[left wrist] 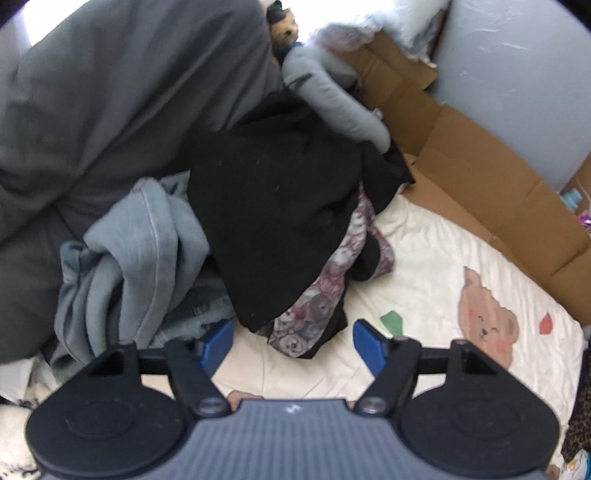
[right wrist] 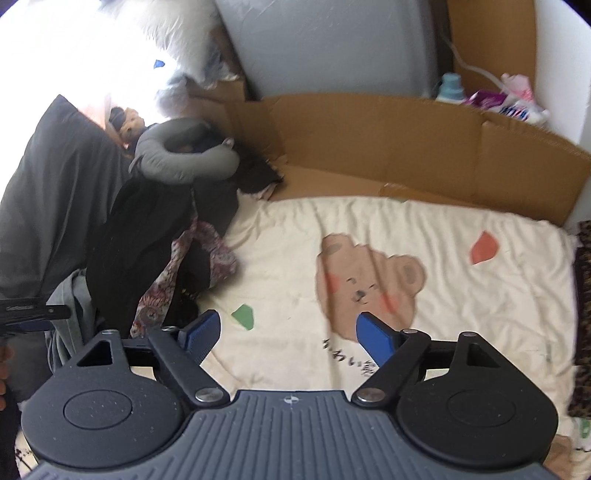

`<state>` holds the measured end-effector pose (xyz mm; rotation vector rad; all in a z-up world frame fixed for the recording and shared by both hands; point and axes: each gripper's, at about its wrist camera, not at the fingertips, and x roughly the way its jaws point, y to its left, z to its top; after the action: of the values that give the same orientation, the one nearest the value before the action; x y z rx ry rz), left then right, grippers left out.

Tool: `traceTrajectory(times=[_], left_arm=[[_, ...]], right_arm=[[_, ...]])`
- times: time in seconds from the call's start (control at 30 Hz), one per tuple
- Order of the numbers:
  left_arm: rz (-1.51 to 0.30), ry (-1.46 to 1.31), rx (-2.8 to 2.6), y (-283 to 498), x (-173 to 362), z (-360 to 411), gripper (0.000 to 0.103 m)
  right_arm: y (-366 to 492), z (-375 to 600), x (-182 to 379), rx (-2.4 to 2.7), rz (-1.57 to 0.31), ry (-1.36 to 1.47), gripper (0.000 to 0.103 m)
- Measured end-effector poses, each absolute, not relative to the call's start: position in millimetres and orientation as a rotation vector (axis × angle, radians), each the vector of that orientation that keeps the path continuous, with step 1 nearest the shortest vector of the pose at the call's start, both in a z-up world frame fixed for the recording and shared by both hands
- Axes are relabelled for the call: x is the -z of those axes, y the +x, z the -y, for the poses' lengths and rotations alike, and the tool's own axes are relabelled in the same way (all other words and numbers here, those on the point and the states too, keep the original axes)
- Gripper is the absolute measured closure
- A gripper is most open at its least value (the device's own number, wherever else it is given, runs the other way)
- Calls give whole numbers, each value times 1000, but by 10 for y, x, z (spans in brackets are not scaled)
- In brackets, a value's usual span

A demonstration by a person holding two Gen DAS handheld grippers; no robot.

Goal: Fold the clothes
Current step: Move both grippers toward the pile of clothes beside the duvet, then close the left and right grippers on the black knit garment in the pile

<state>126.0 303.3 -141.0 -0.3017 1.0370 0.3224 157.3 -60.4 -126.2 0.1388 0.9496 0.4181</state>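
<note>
A pile of clothes lies on a cream bear-print blanket [left wrist: 424, 258]. On top is a black garment [left wrist: 273, 206], over a floral patterned cloth [left wrist: 317, 314] and a light blue-grey sweatshirt [left wrist: 147, 251]. My left gripper [left wrist: 291, 341] hovers open just in front of the pile's near edge, the patterned cloth's hem lying between its blue fingers without touching them. In the right wrist view the pile [right wrist: 147, 240] is at the left, and my right gripper [right wrist: 288, 334] stands open over the bare blanket [right wrist: 443, 295], holding nothing.
A dark grey duvet [left wrist: 92, 110] rises left of the pile. A grey neck pillow [left wrist: 332, 96] and a small plush toy [left wrist: 284, 29] lie behind it. Flattened cardboard [right wrist: 369, 147] lines the wall. Bottles and packets [right wrist: 491, 99] stand at the far right.
</note>
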Motion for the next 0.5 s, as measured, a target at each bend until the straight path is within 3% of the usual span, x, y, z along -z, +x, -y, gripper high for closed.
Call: traceTrajectory(times=[0.17, 0.5], left_arm=[[-1054, -326, -335, 1382, 1817, -3100, 28], [-1023, -415, -345, 1422, 2542, -3109, 23]], right_arm=[[1702, 393, 1722, -434, -984, 157, 28], [1944, 99, 2388, -551, -993, 231, 29]])
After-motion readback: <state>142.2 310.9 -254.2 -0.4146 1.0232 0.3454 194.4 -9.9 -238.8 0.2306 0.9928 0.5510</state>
